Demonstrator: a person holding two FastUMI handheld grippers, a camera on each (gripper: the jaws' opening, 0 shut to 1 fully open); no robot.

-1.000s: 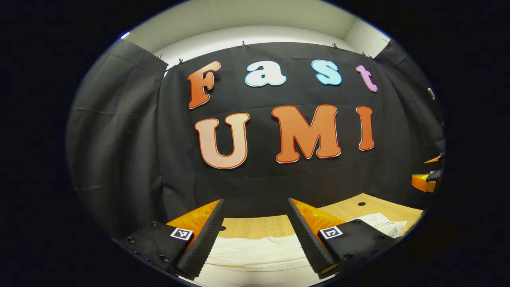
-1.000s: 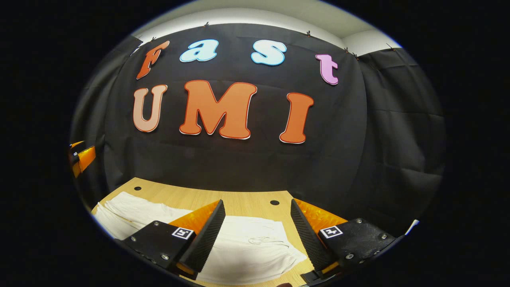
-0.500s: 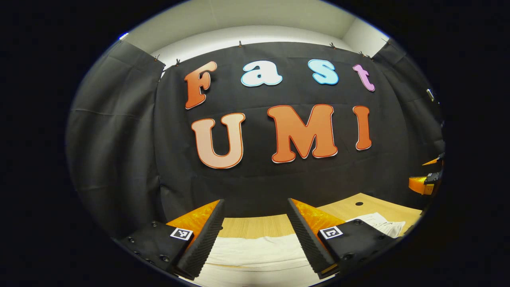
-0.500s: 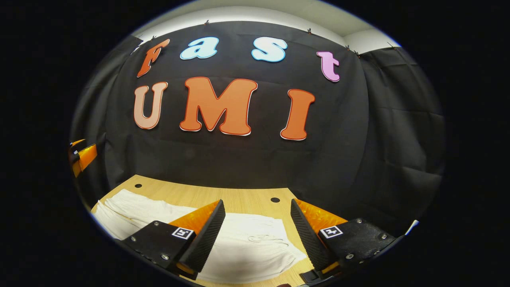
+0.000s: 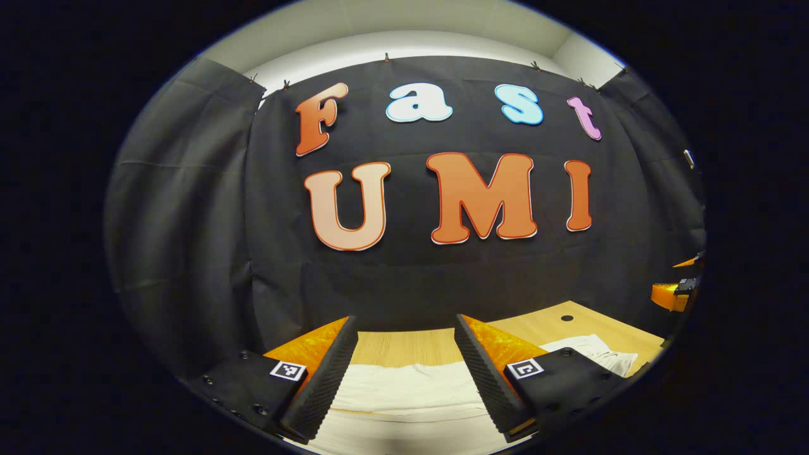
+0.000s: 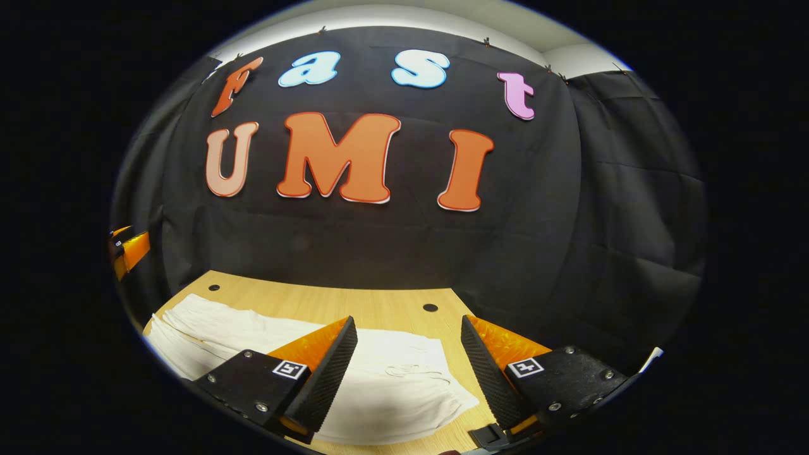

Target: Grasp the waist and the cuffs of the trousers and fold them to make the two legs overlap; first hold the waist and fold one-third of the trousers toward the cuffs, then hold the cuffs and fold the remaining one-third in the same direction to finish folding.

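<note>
The trousers (image 6: 392, 392) are white, of soft, lightly creased cloth, and lie flat and spread out on the light wooden tabletop (image 6: 379, 303). In the right gripper view the gathered waist, with a thin drawstring on it, lies near, and the legs (image 6: 215, 322) stretch away leftward.

A light wooden table (image 6: 328, 302) with 2 small dark holes near its far edge carries white trousers (image 6: 392, 385), spread flat across its width. In the left gripper view, the same table (image 5: 404, 346) shows pale cloth lying along its near side.
</note>
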